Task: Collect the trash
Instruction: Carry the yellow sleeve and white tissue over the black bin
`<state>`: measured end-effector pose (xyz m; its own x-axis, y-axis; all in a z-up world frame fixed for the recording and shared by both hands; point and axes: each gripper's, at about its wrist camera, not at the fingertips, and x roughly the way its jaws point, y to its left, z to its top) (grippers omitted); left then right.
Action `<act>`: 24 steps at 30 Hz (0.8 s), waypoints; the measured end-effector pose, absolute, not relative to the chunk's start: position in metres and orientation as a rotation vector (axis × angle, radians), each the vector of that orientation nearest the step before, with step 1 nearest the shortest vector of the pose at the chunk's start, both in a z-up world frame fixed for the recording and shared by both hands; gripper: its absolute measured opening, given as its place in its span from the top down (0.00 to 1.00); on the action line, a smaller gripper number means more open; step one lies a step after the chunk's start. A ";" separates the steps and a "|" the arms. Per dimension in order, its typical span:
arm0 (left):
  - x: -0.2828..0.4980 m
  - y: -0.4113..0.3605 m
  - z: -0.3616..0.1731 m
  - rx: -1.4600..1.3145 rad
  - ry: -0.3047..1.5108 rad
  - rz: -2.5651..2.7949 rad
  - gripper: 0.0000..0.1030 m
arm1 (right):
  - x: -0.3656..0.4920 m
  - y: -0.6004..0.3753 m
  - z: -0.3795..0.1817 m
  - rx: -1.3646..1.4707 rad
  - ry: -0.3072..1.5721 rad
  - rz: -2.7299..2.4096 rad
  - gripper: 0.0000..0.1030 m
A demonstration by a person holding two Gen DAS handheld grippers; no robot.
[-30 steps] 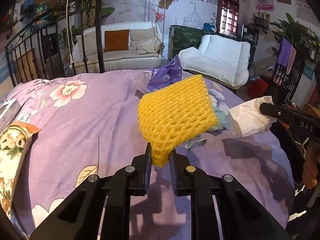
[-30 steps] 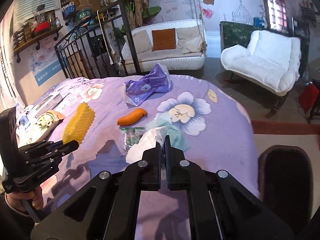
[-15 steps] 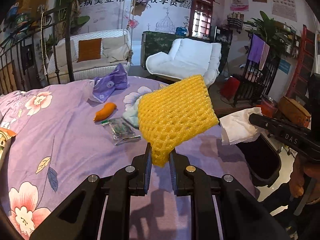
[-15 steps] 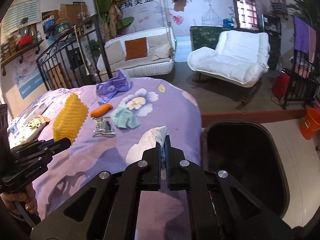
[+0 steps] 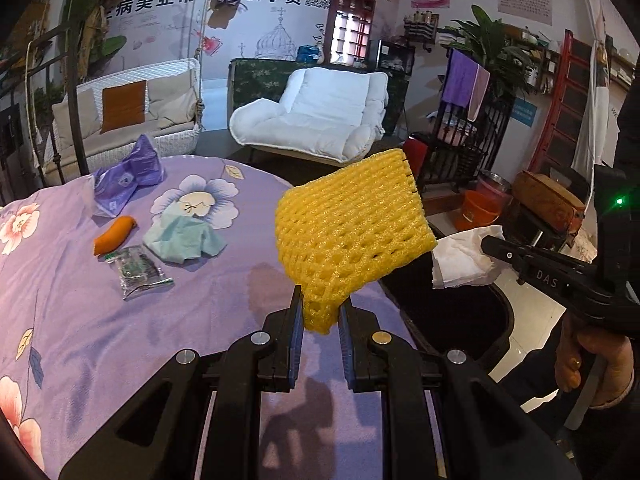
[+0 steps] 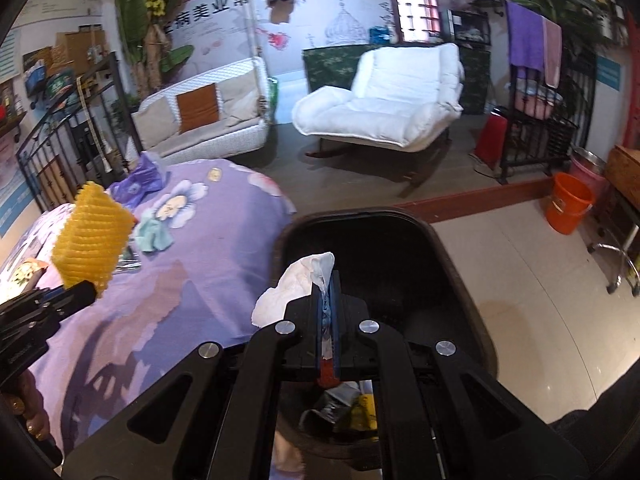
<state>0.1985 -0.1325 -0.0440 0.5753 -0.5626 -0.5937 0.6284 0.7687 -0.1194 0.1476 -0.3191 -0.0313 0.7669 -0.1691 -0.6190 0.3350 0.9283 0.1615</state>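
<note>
Movement toward the black bin (image 6: 384,248) is the change: a second ago both views showed mostly the purple bed (image 5: 100,320), and now the bin mouth fills the middle of the right wrist view. The right claw (image 6: 329,280) is closed tight on a white tissue (image 6: 296,284), which now hangs over the bin opening. The left claw (image 5: 319,304) is closed on a yellow foam net (image 5: 352,236), held above the bed's edge just beside the bin. Judging from this, both pieces are near to be dropped in. Some trash already lies at the bin bottom. On the bed remain a purple bag (image 5: 124,176), an orange piece (image 5: 114,234), a teal cloth (image 5: 184,238) and a clear wrapper (image 5: 138,270), so the collecting is not finished. Letters "DAS" can be read on the right claw's body, and the red booth on the wall says "TELEPHONE". The wall also carries large Chinese writing.
</note>
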 end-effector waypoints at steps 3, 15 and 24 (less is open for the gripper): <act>0.193 -0.149 -0.045 0.130 0.655 -0.725 0.83 | 0.147 -0.337 -0.044 0.287 0.674 -0.321 0.95; 0.193 -0.192 -0.057 0.174 0.707 -0.796 0.84 | 0.170 -0.365 -0.109 0.323 0.841 -0.403 0.95; 0.197 -0.213 -0.065 0.196 0.750 -0.822 0.84 | 0.162 -0.362 -0.105 0.324 0.816 -0.414 0.46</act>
<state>0.1970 -0.2126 -0.0645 0.4437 -0.5921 -0.6727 0.7241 0.6791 -0.1202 0.1623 -0.3620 -0.1051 0.6136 -0.2296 -0.7555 0.4738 0.8724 0.1197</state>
